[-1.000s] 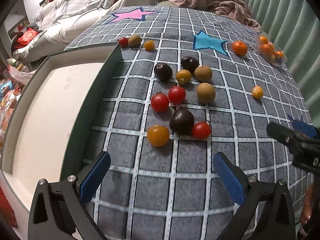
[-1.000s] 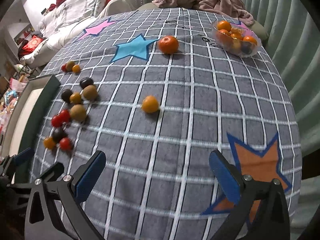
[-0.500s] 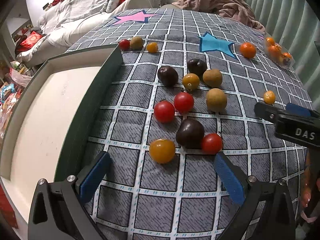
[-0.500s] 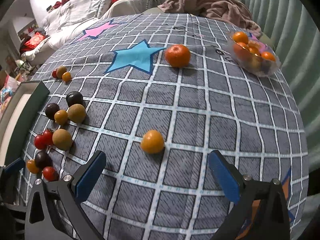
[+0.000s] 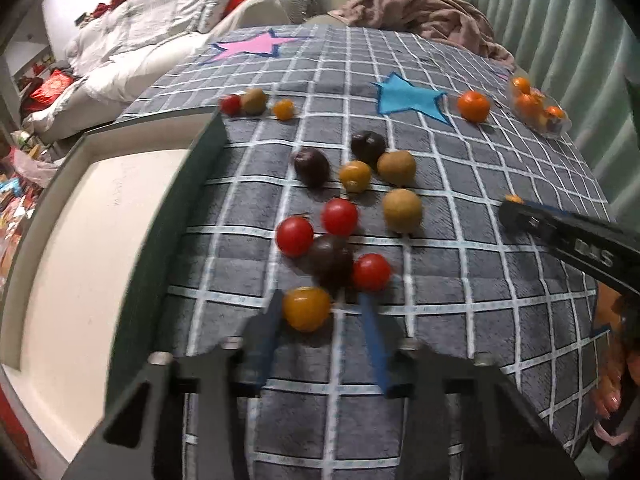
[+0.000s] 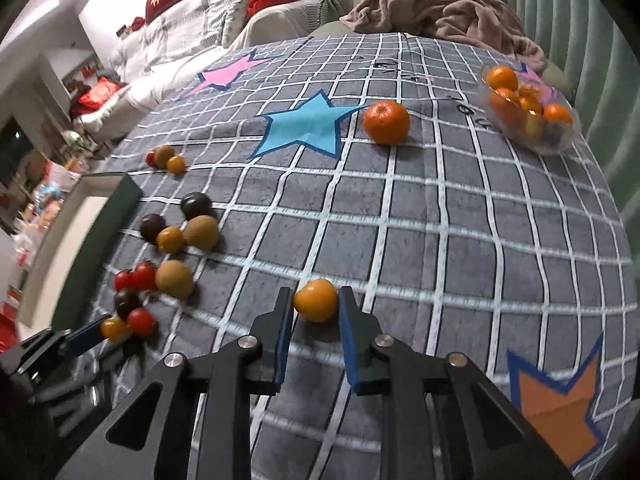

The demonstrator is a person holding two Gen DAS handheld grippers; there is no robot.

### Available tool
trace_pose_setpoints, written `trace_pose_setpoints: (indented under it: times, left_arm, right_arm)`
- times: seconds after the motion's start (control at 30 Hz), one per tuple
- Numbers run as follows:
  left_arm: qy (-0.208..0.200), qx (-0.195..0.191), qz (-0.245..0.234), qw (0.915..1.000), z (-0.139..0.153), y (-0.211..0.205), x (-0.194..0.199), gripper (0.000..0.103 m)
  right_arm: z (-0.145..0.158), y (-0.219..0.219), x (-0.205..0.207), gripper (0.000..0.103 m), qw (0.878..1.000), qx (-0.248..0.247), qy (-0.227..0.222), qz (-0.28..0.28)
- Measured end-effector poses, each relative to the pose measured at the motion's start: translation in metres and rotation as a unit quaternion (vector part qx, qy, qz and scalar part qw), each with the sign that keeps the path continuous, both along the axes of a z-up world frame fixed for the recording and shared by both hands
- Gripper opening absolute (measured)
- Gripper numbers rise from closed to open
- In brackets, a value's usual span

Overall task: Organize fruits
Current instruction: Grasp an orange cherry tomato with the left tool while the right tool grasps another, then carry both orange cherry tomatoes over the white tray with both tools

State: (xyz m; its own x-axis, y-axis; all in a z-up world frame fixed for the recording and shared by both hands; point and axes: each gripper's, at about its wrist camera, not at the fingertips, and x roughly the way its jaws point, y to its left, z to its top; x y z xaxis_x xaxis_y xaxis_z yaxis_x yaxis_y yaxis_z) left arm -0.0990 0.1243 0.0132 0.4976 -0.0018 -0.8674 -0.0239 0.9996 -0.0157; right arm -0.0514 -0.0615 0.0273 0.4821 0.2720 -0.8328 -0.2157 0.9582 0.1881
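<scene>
Yellow tomato [image 6: 316, 300] between right gripper [image 6: 315, 316] fingers; lettering unreadable.

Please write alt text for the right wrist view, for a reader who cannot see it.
The right gripper, with black arms and blue pads, brackets a small round orange fruit on a grey checked cloth with stars. Beyond it lie a large orange mandarin and a clear plastic bowl of oranges; small mixed fruits cluster at left.
</scene>
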Motion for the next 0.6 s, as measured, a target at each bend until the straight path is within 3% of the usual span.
trace_pose_setpoints:
  times: [0.13,0.6]
  left_arm:
    - [0.004,-0.043,0.004,0.9991,0.001,0.015,-0.005,0.024]
    - [-0.026,-0.064,-0.018,0.9975,0.028,0.018,-0.029,0.024]
  right_arm:
    - [0.003,-0.005,-0.014,0.025,1.0,0.017,0.001,0.002]
    - [0.023,-0.012,-0.05,0.025,0.999,0.052,0.001,0.008]
